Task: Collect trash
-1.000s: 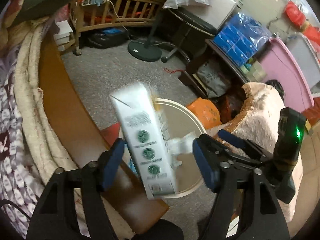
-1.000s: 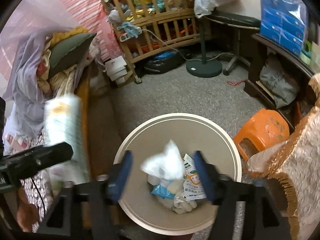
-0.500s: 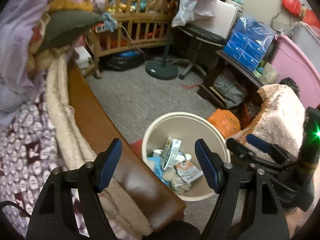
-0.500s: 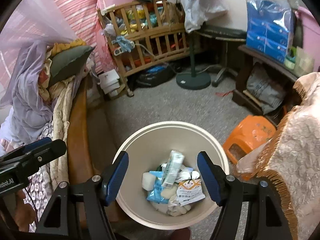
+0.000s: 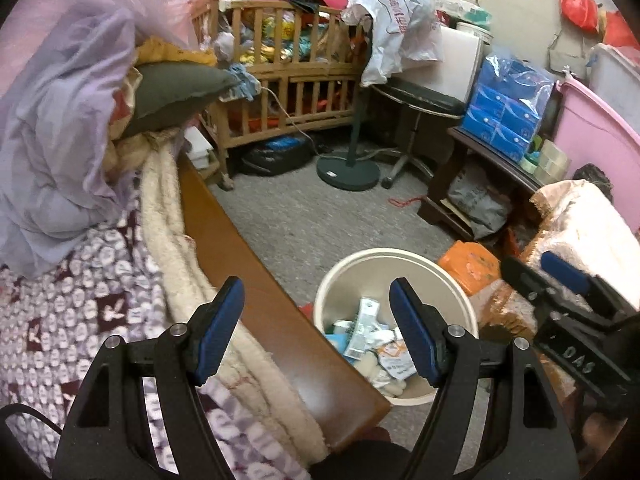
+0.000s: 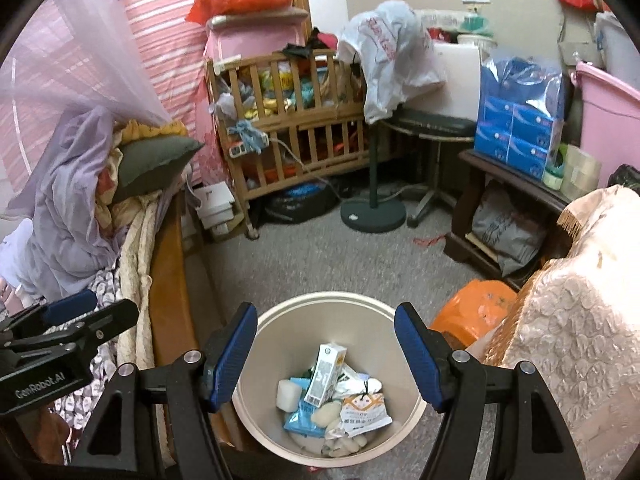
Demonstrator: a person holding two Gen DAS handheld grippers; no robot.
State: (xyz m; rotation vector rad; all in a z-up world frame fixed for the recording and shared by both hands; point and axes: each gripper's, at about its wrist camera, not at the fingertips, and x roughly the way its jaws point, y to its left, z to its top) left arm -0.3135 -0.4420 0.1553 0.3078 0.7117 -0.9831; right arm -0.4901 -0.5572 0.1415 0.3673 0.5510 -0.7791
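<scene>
Left tongs: the left gripper (image 5: pixel 316 332) is wide apart with nothing between its blue pads. A second ago a white milk carton was between them. Now it is gone.
Right tongs: the right gripper (image 6: pixel 325 354) stands partly apart and is empty too. A second ago a crumpled white scrap was in front of it. Now that is gone as well.
Milk carton: the carton (image 6: pixel 325 374) now lies inside the bin (image 6: pixel 408 426), leaning on the other trash. It got there half a second ago.
Other trash: a blue packet (image 6: pixel 301 420), a white block (image 6: pixel 289 394) and a snack wrapper (image 6: pixel 365 410) sit around the carton at the bottom of the bin.
What it means: I think both drops are done. Both tongs are free to fetch more trash.
View: the bin looks smaller and lower than a second ago, so both tongs seem to be lifting up and away from it.
Beside the bin: the wooden bed edge (image 5: pixel 256 280) is just to its left, and an orange stool (image 6: pixel 476 308) is just to its right.
Far away: a fan base (image 6: pixel 373 212) stands on the gray floor, and a wooden crib (image 6: pixel 296 128) is behind it.
</scene>
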